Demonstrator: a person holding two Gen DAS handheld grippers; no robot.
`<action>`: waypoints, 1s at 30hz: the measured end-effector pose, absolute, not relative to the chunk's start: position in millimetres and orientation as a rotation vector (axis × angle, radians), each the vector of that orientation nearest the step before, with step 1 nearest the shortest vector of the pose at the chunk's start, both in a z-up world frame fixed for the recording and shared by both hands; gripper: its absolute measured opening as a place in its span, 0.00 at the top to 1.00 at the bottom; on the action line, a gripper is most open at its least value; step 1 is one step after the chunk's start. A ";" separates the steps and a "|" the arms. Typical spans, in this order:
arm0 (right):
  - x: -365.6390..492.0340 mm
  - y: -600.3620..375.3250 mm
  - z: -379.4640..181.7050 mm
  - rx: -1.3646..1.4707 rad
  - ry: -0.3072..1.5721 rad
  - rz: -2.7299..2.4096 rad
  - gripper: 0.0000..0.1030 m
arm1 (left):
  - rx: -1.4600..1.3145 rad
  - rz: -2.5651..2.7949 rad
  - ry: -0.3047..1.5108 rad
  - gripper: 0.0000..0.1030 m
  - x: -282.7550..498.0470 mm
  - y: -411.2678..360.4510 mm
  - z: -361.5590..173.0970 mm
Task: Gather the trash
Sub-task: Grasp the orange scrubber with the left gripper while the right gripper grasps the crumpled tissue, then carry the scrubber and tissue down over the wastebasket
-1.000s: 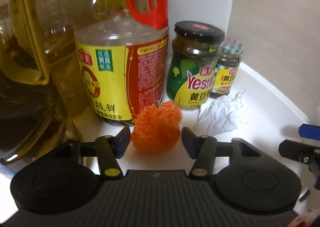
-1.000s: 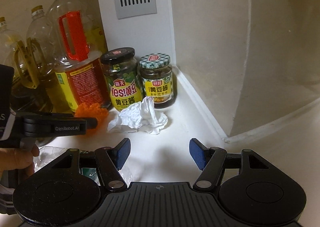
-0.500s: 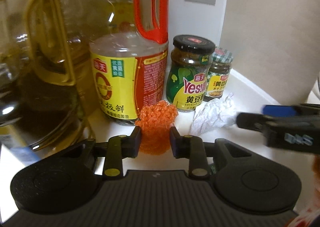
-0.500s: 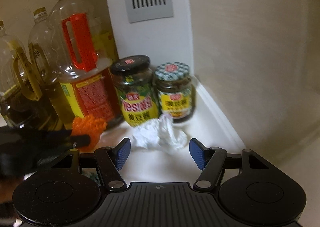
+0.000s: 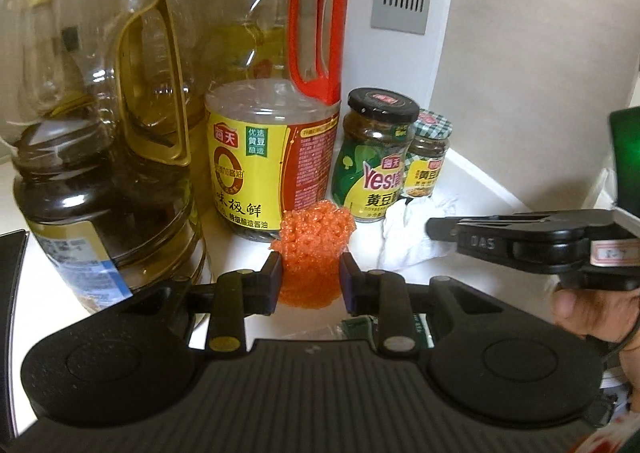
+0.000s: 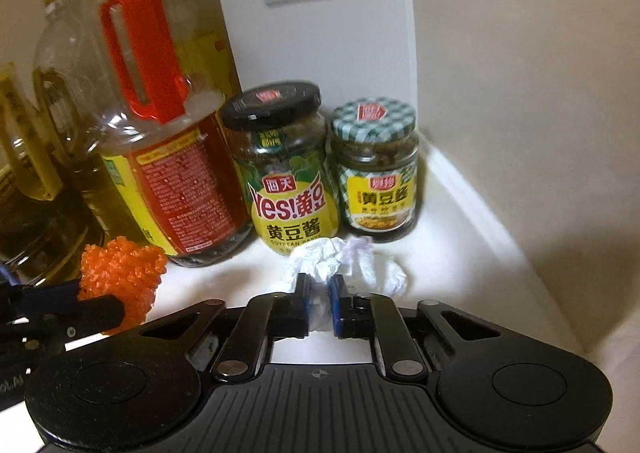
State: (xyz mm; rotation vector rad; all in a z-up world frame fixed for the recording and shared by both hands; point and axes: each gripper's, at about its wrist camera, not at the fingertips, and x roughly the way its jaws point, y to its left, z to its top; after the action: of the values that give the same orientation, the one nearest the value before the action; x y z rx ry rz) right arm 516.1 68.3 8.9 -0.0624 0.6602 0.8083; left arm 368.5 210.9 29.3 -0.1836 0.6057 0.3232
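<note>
Left wrist view: orange mesh ball (image 5: pixel 312 249) sits squarely between the pads of the left gripper (image 5: pixel 310 283), which is clamped on its lower half; the upper half bulges above the fingertips. The squeezed wad now runs taller than wide, its long axis roughly upright and along no particular heading. It appears to hang just off the white surface (image 5: pixel 232 229), in front of the soy sauce bottle (image 5: pixel 260 169). To the right, the right gripper (image 5: pixel 440 227) reaches in side-on toward the crumpled white tissue (image 5: pixel 408 237), which lies in front of the two sauce jars (image 5: pixel 376 149).

Right wrist view: the tissue (image 6: pixel 340 265) lies dead ahead of the right gripper (image 6: pixel 319 303), whose jaws have just closed and now pinch the near fold of it. The rest spreads forward and to the right, low and flat on the surface (image 6: pixel 460 253), long axis running left to right across the gripper's line. The mesh ball (image 6: pixel 120 277) shows at the left edge, in the left gripper (image 6: pixel 104 309).

Each hand is nearest its own piece, so the coming move is likely a lift straight back from the jars.
</note>
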 end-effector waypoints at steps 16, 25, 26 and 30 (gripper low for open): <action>411.7 -64.7 61.2 -0.022 0.508 0.823 0.92 | -0.192 0.243 0.545 0.74 302.7 127.4 64.0; 351.4 -137.8 50.0 -0.044 0.545 0.913 0.92 | -0.249 0.271 0.574 0.74 236.0 59.9 57.2; 344.7 -144.4 48.0 -0.045 0.554 0.920 0.92 | -0.256 0.271 0.581 0.74 228.9 54.5 54.8; 316.6 -166.6 40.4 -0.052 0.583 0.933 0.92 | -0.262 0.247 0.616 0.74 202.9 36.2 45.8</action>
State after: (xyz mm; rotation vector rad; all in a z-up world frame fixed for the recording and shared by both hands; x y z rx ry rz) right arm 316.6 -166.6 40.4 -0.0524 0.5827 0.9326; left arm 202.9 36.2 45.8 -0.2624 0.6161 0.2473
